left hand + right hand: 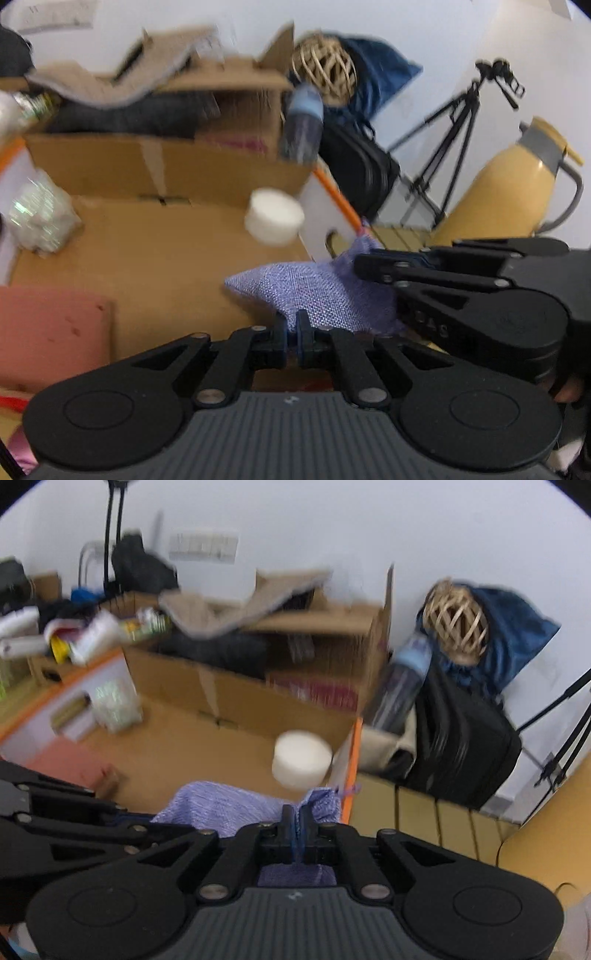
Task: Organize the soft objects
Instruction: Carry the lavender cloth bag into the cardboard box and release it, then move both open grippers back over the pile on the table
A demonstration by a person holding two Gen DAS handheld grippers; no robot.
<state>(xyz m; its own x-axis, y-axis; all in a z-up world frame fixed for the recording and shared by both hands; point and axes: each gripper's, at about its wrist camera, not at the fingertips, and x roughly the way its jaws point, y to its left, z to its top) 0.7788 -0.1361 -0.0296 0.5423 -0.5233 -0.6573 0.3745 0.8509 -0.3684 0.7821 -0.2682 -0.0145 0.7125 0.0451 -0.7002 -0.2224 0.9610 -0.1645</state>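
Left gripper (293, 328) clamped on near edge of purple cloth pouch (317, 295); right gripper (364, 264) pinched on its gathered neck, at about two o'clock from left one in left wrist view. Pouch held above brown cardboard surface (155, 243), long axis from ten to four o'clock, white round tub (275, 216) beyond at eleven. Both grippers equally near, so probably a shared carry.

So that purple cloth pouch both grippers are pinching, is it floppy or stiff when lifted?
Probably floppy: the purple pouch is woven cloth that bunches where the left gripper and right gripper pinch it. It looks plump, so likely softly filled and saggy, unlikely to slip.
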